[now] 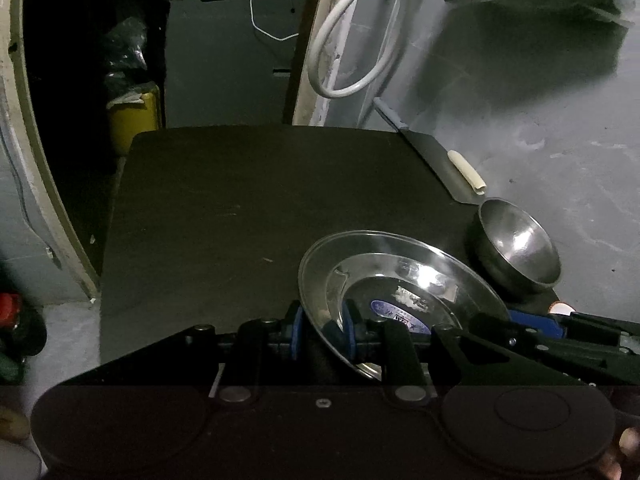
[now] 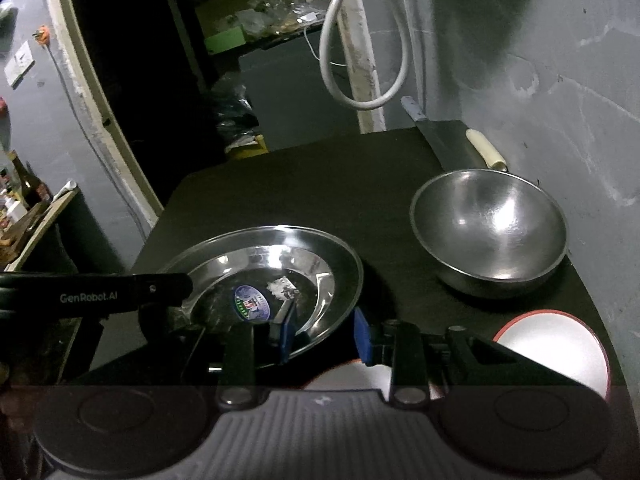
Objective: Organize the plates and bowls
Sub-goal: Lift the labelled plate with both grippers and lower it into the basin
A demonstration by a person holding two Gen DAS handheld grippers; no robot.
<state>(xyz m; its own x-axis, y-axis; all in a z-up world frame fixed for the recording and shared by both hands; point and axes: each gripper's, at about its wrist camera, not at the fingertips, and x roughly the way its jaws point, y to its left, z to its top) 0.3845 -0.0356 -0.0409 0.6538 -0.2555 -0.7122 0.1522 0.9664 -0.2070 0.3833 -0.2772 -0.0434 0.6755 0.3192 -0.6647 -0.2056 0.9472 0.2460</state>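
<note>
Left wrist view: both grippers, left (image 1: 323, 330) & right (image 2: 325, 338), clamp shiny round steel plate (image 2: 320, 256); lift step; next, carry level w/ both.

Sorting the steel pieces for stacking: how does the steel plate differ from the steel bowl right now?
The steel plate is shallow with a wide flat rim; the steel bowl is deep and rounded. The plate carries a blue sticker, the bowl is bare inside. Both claws grip the plate's rim and it sits tilted; the bowl rests untouched on the dark table. Both are shiny metal.
</note>
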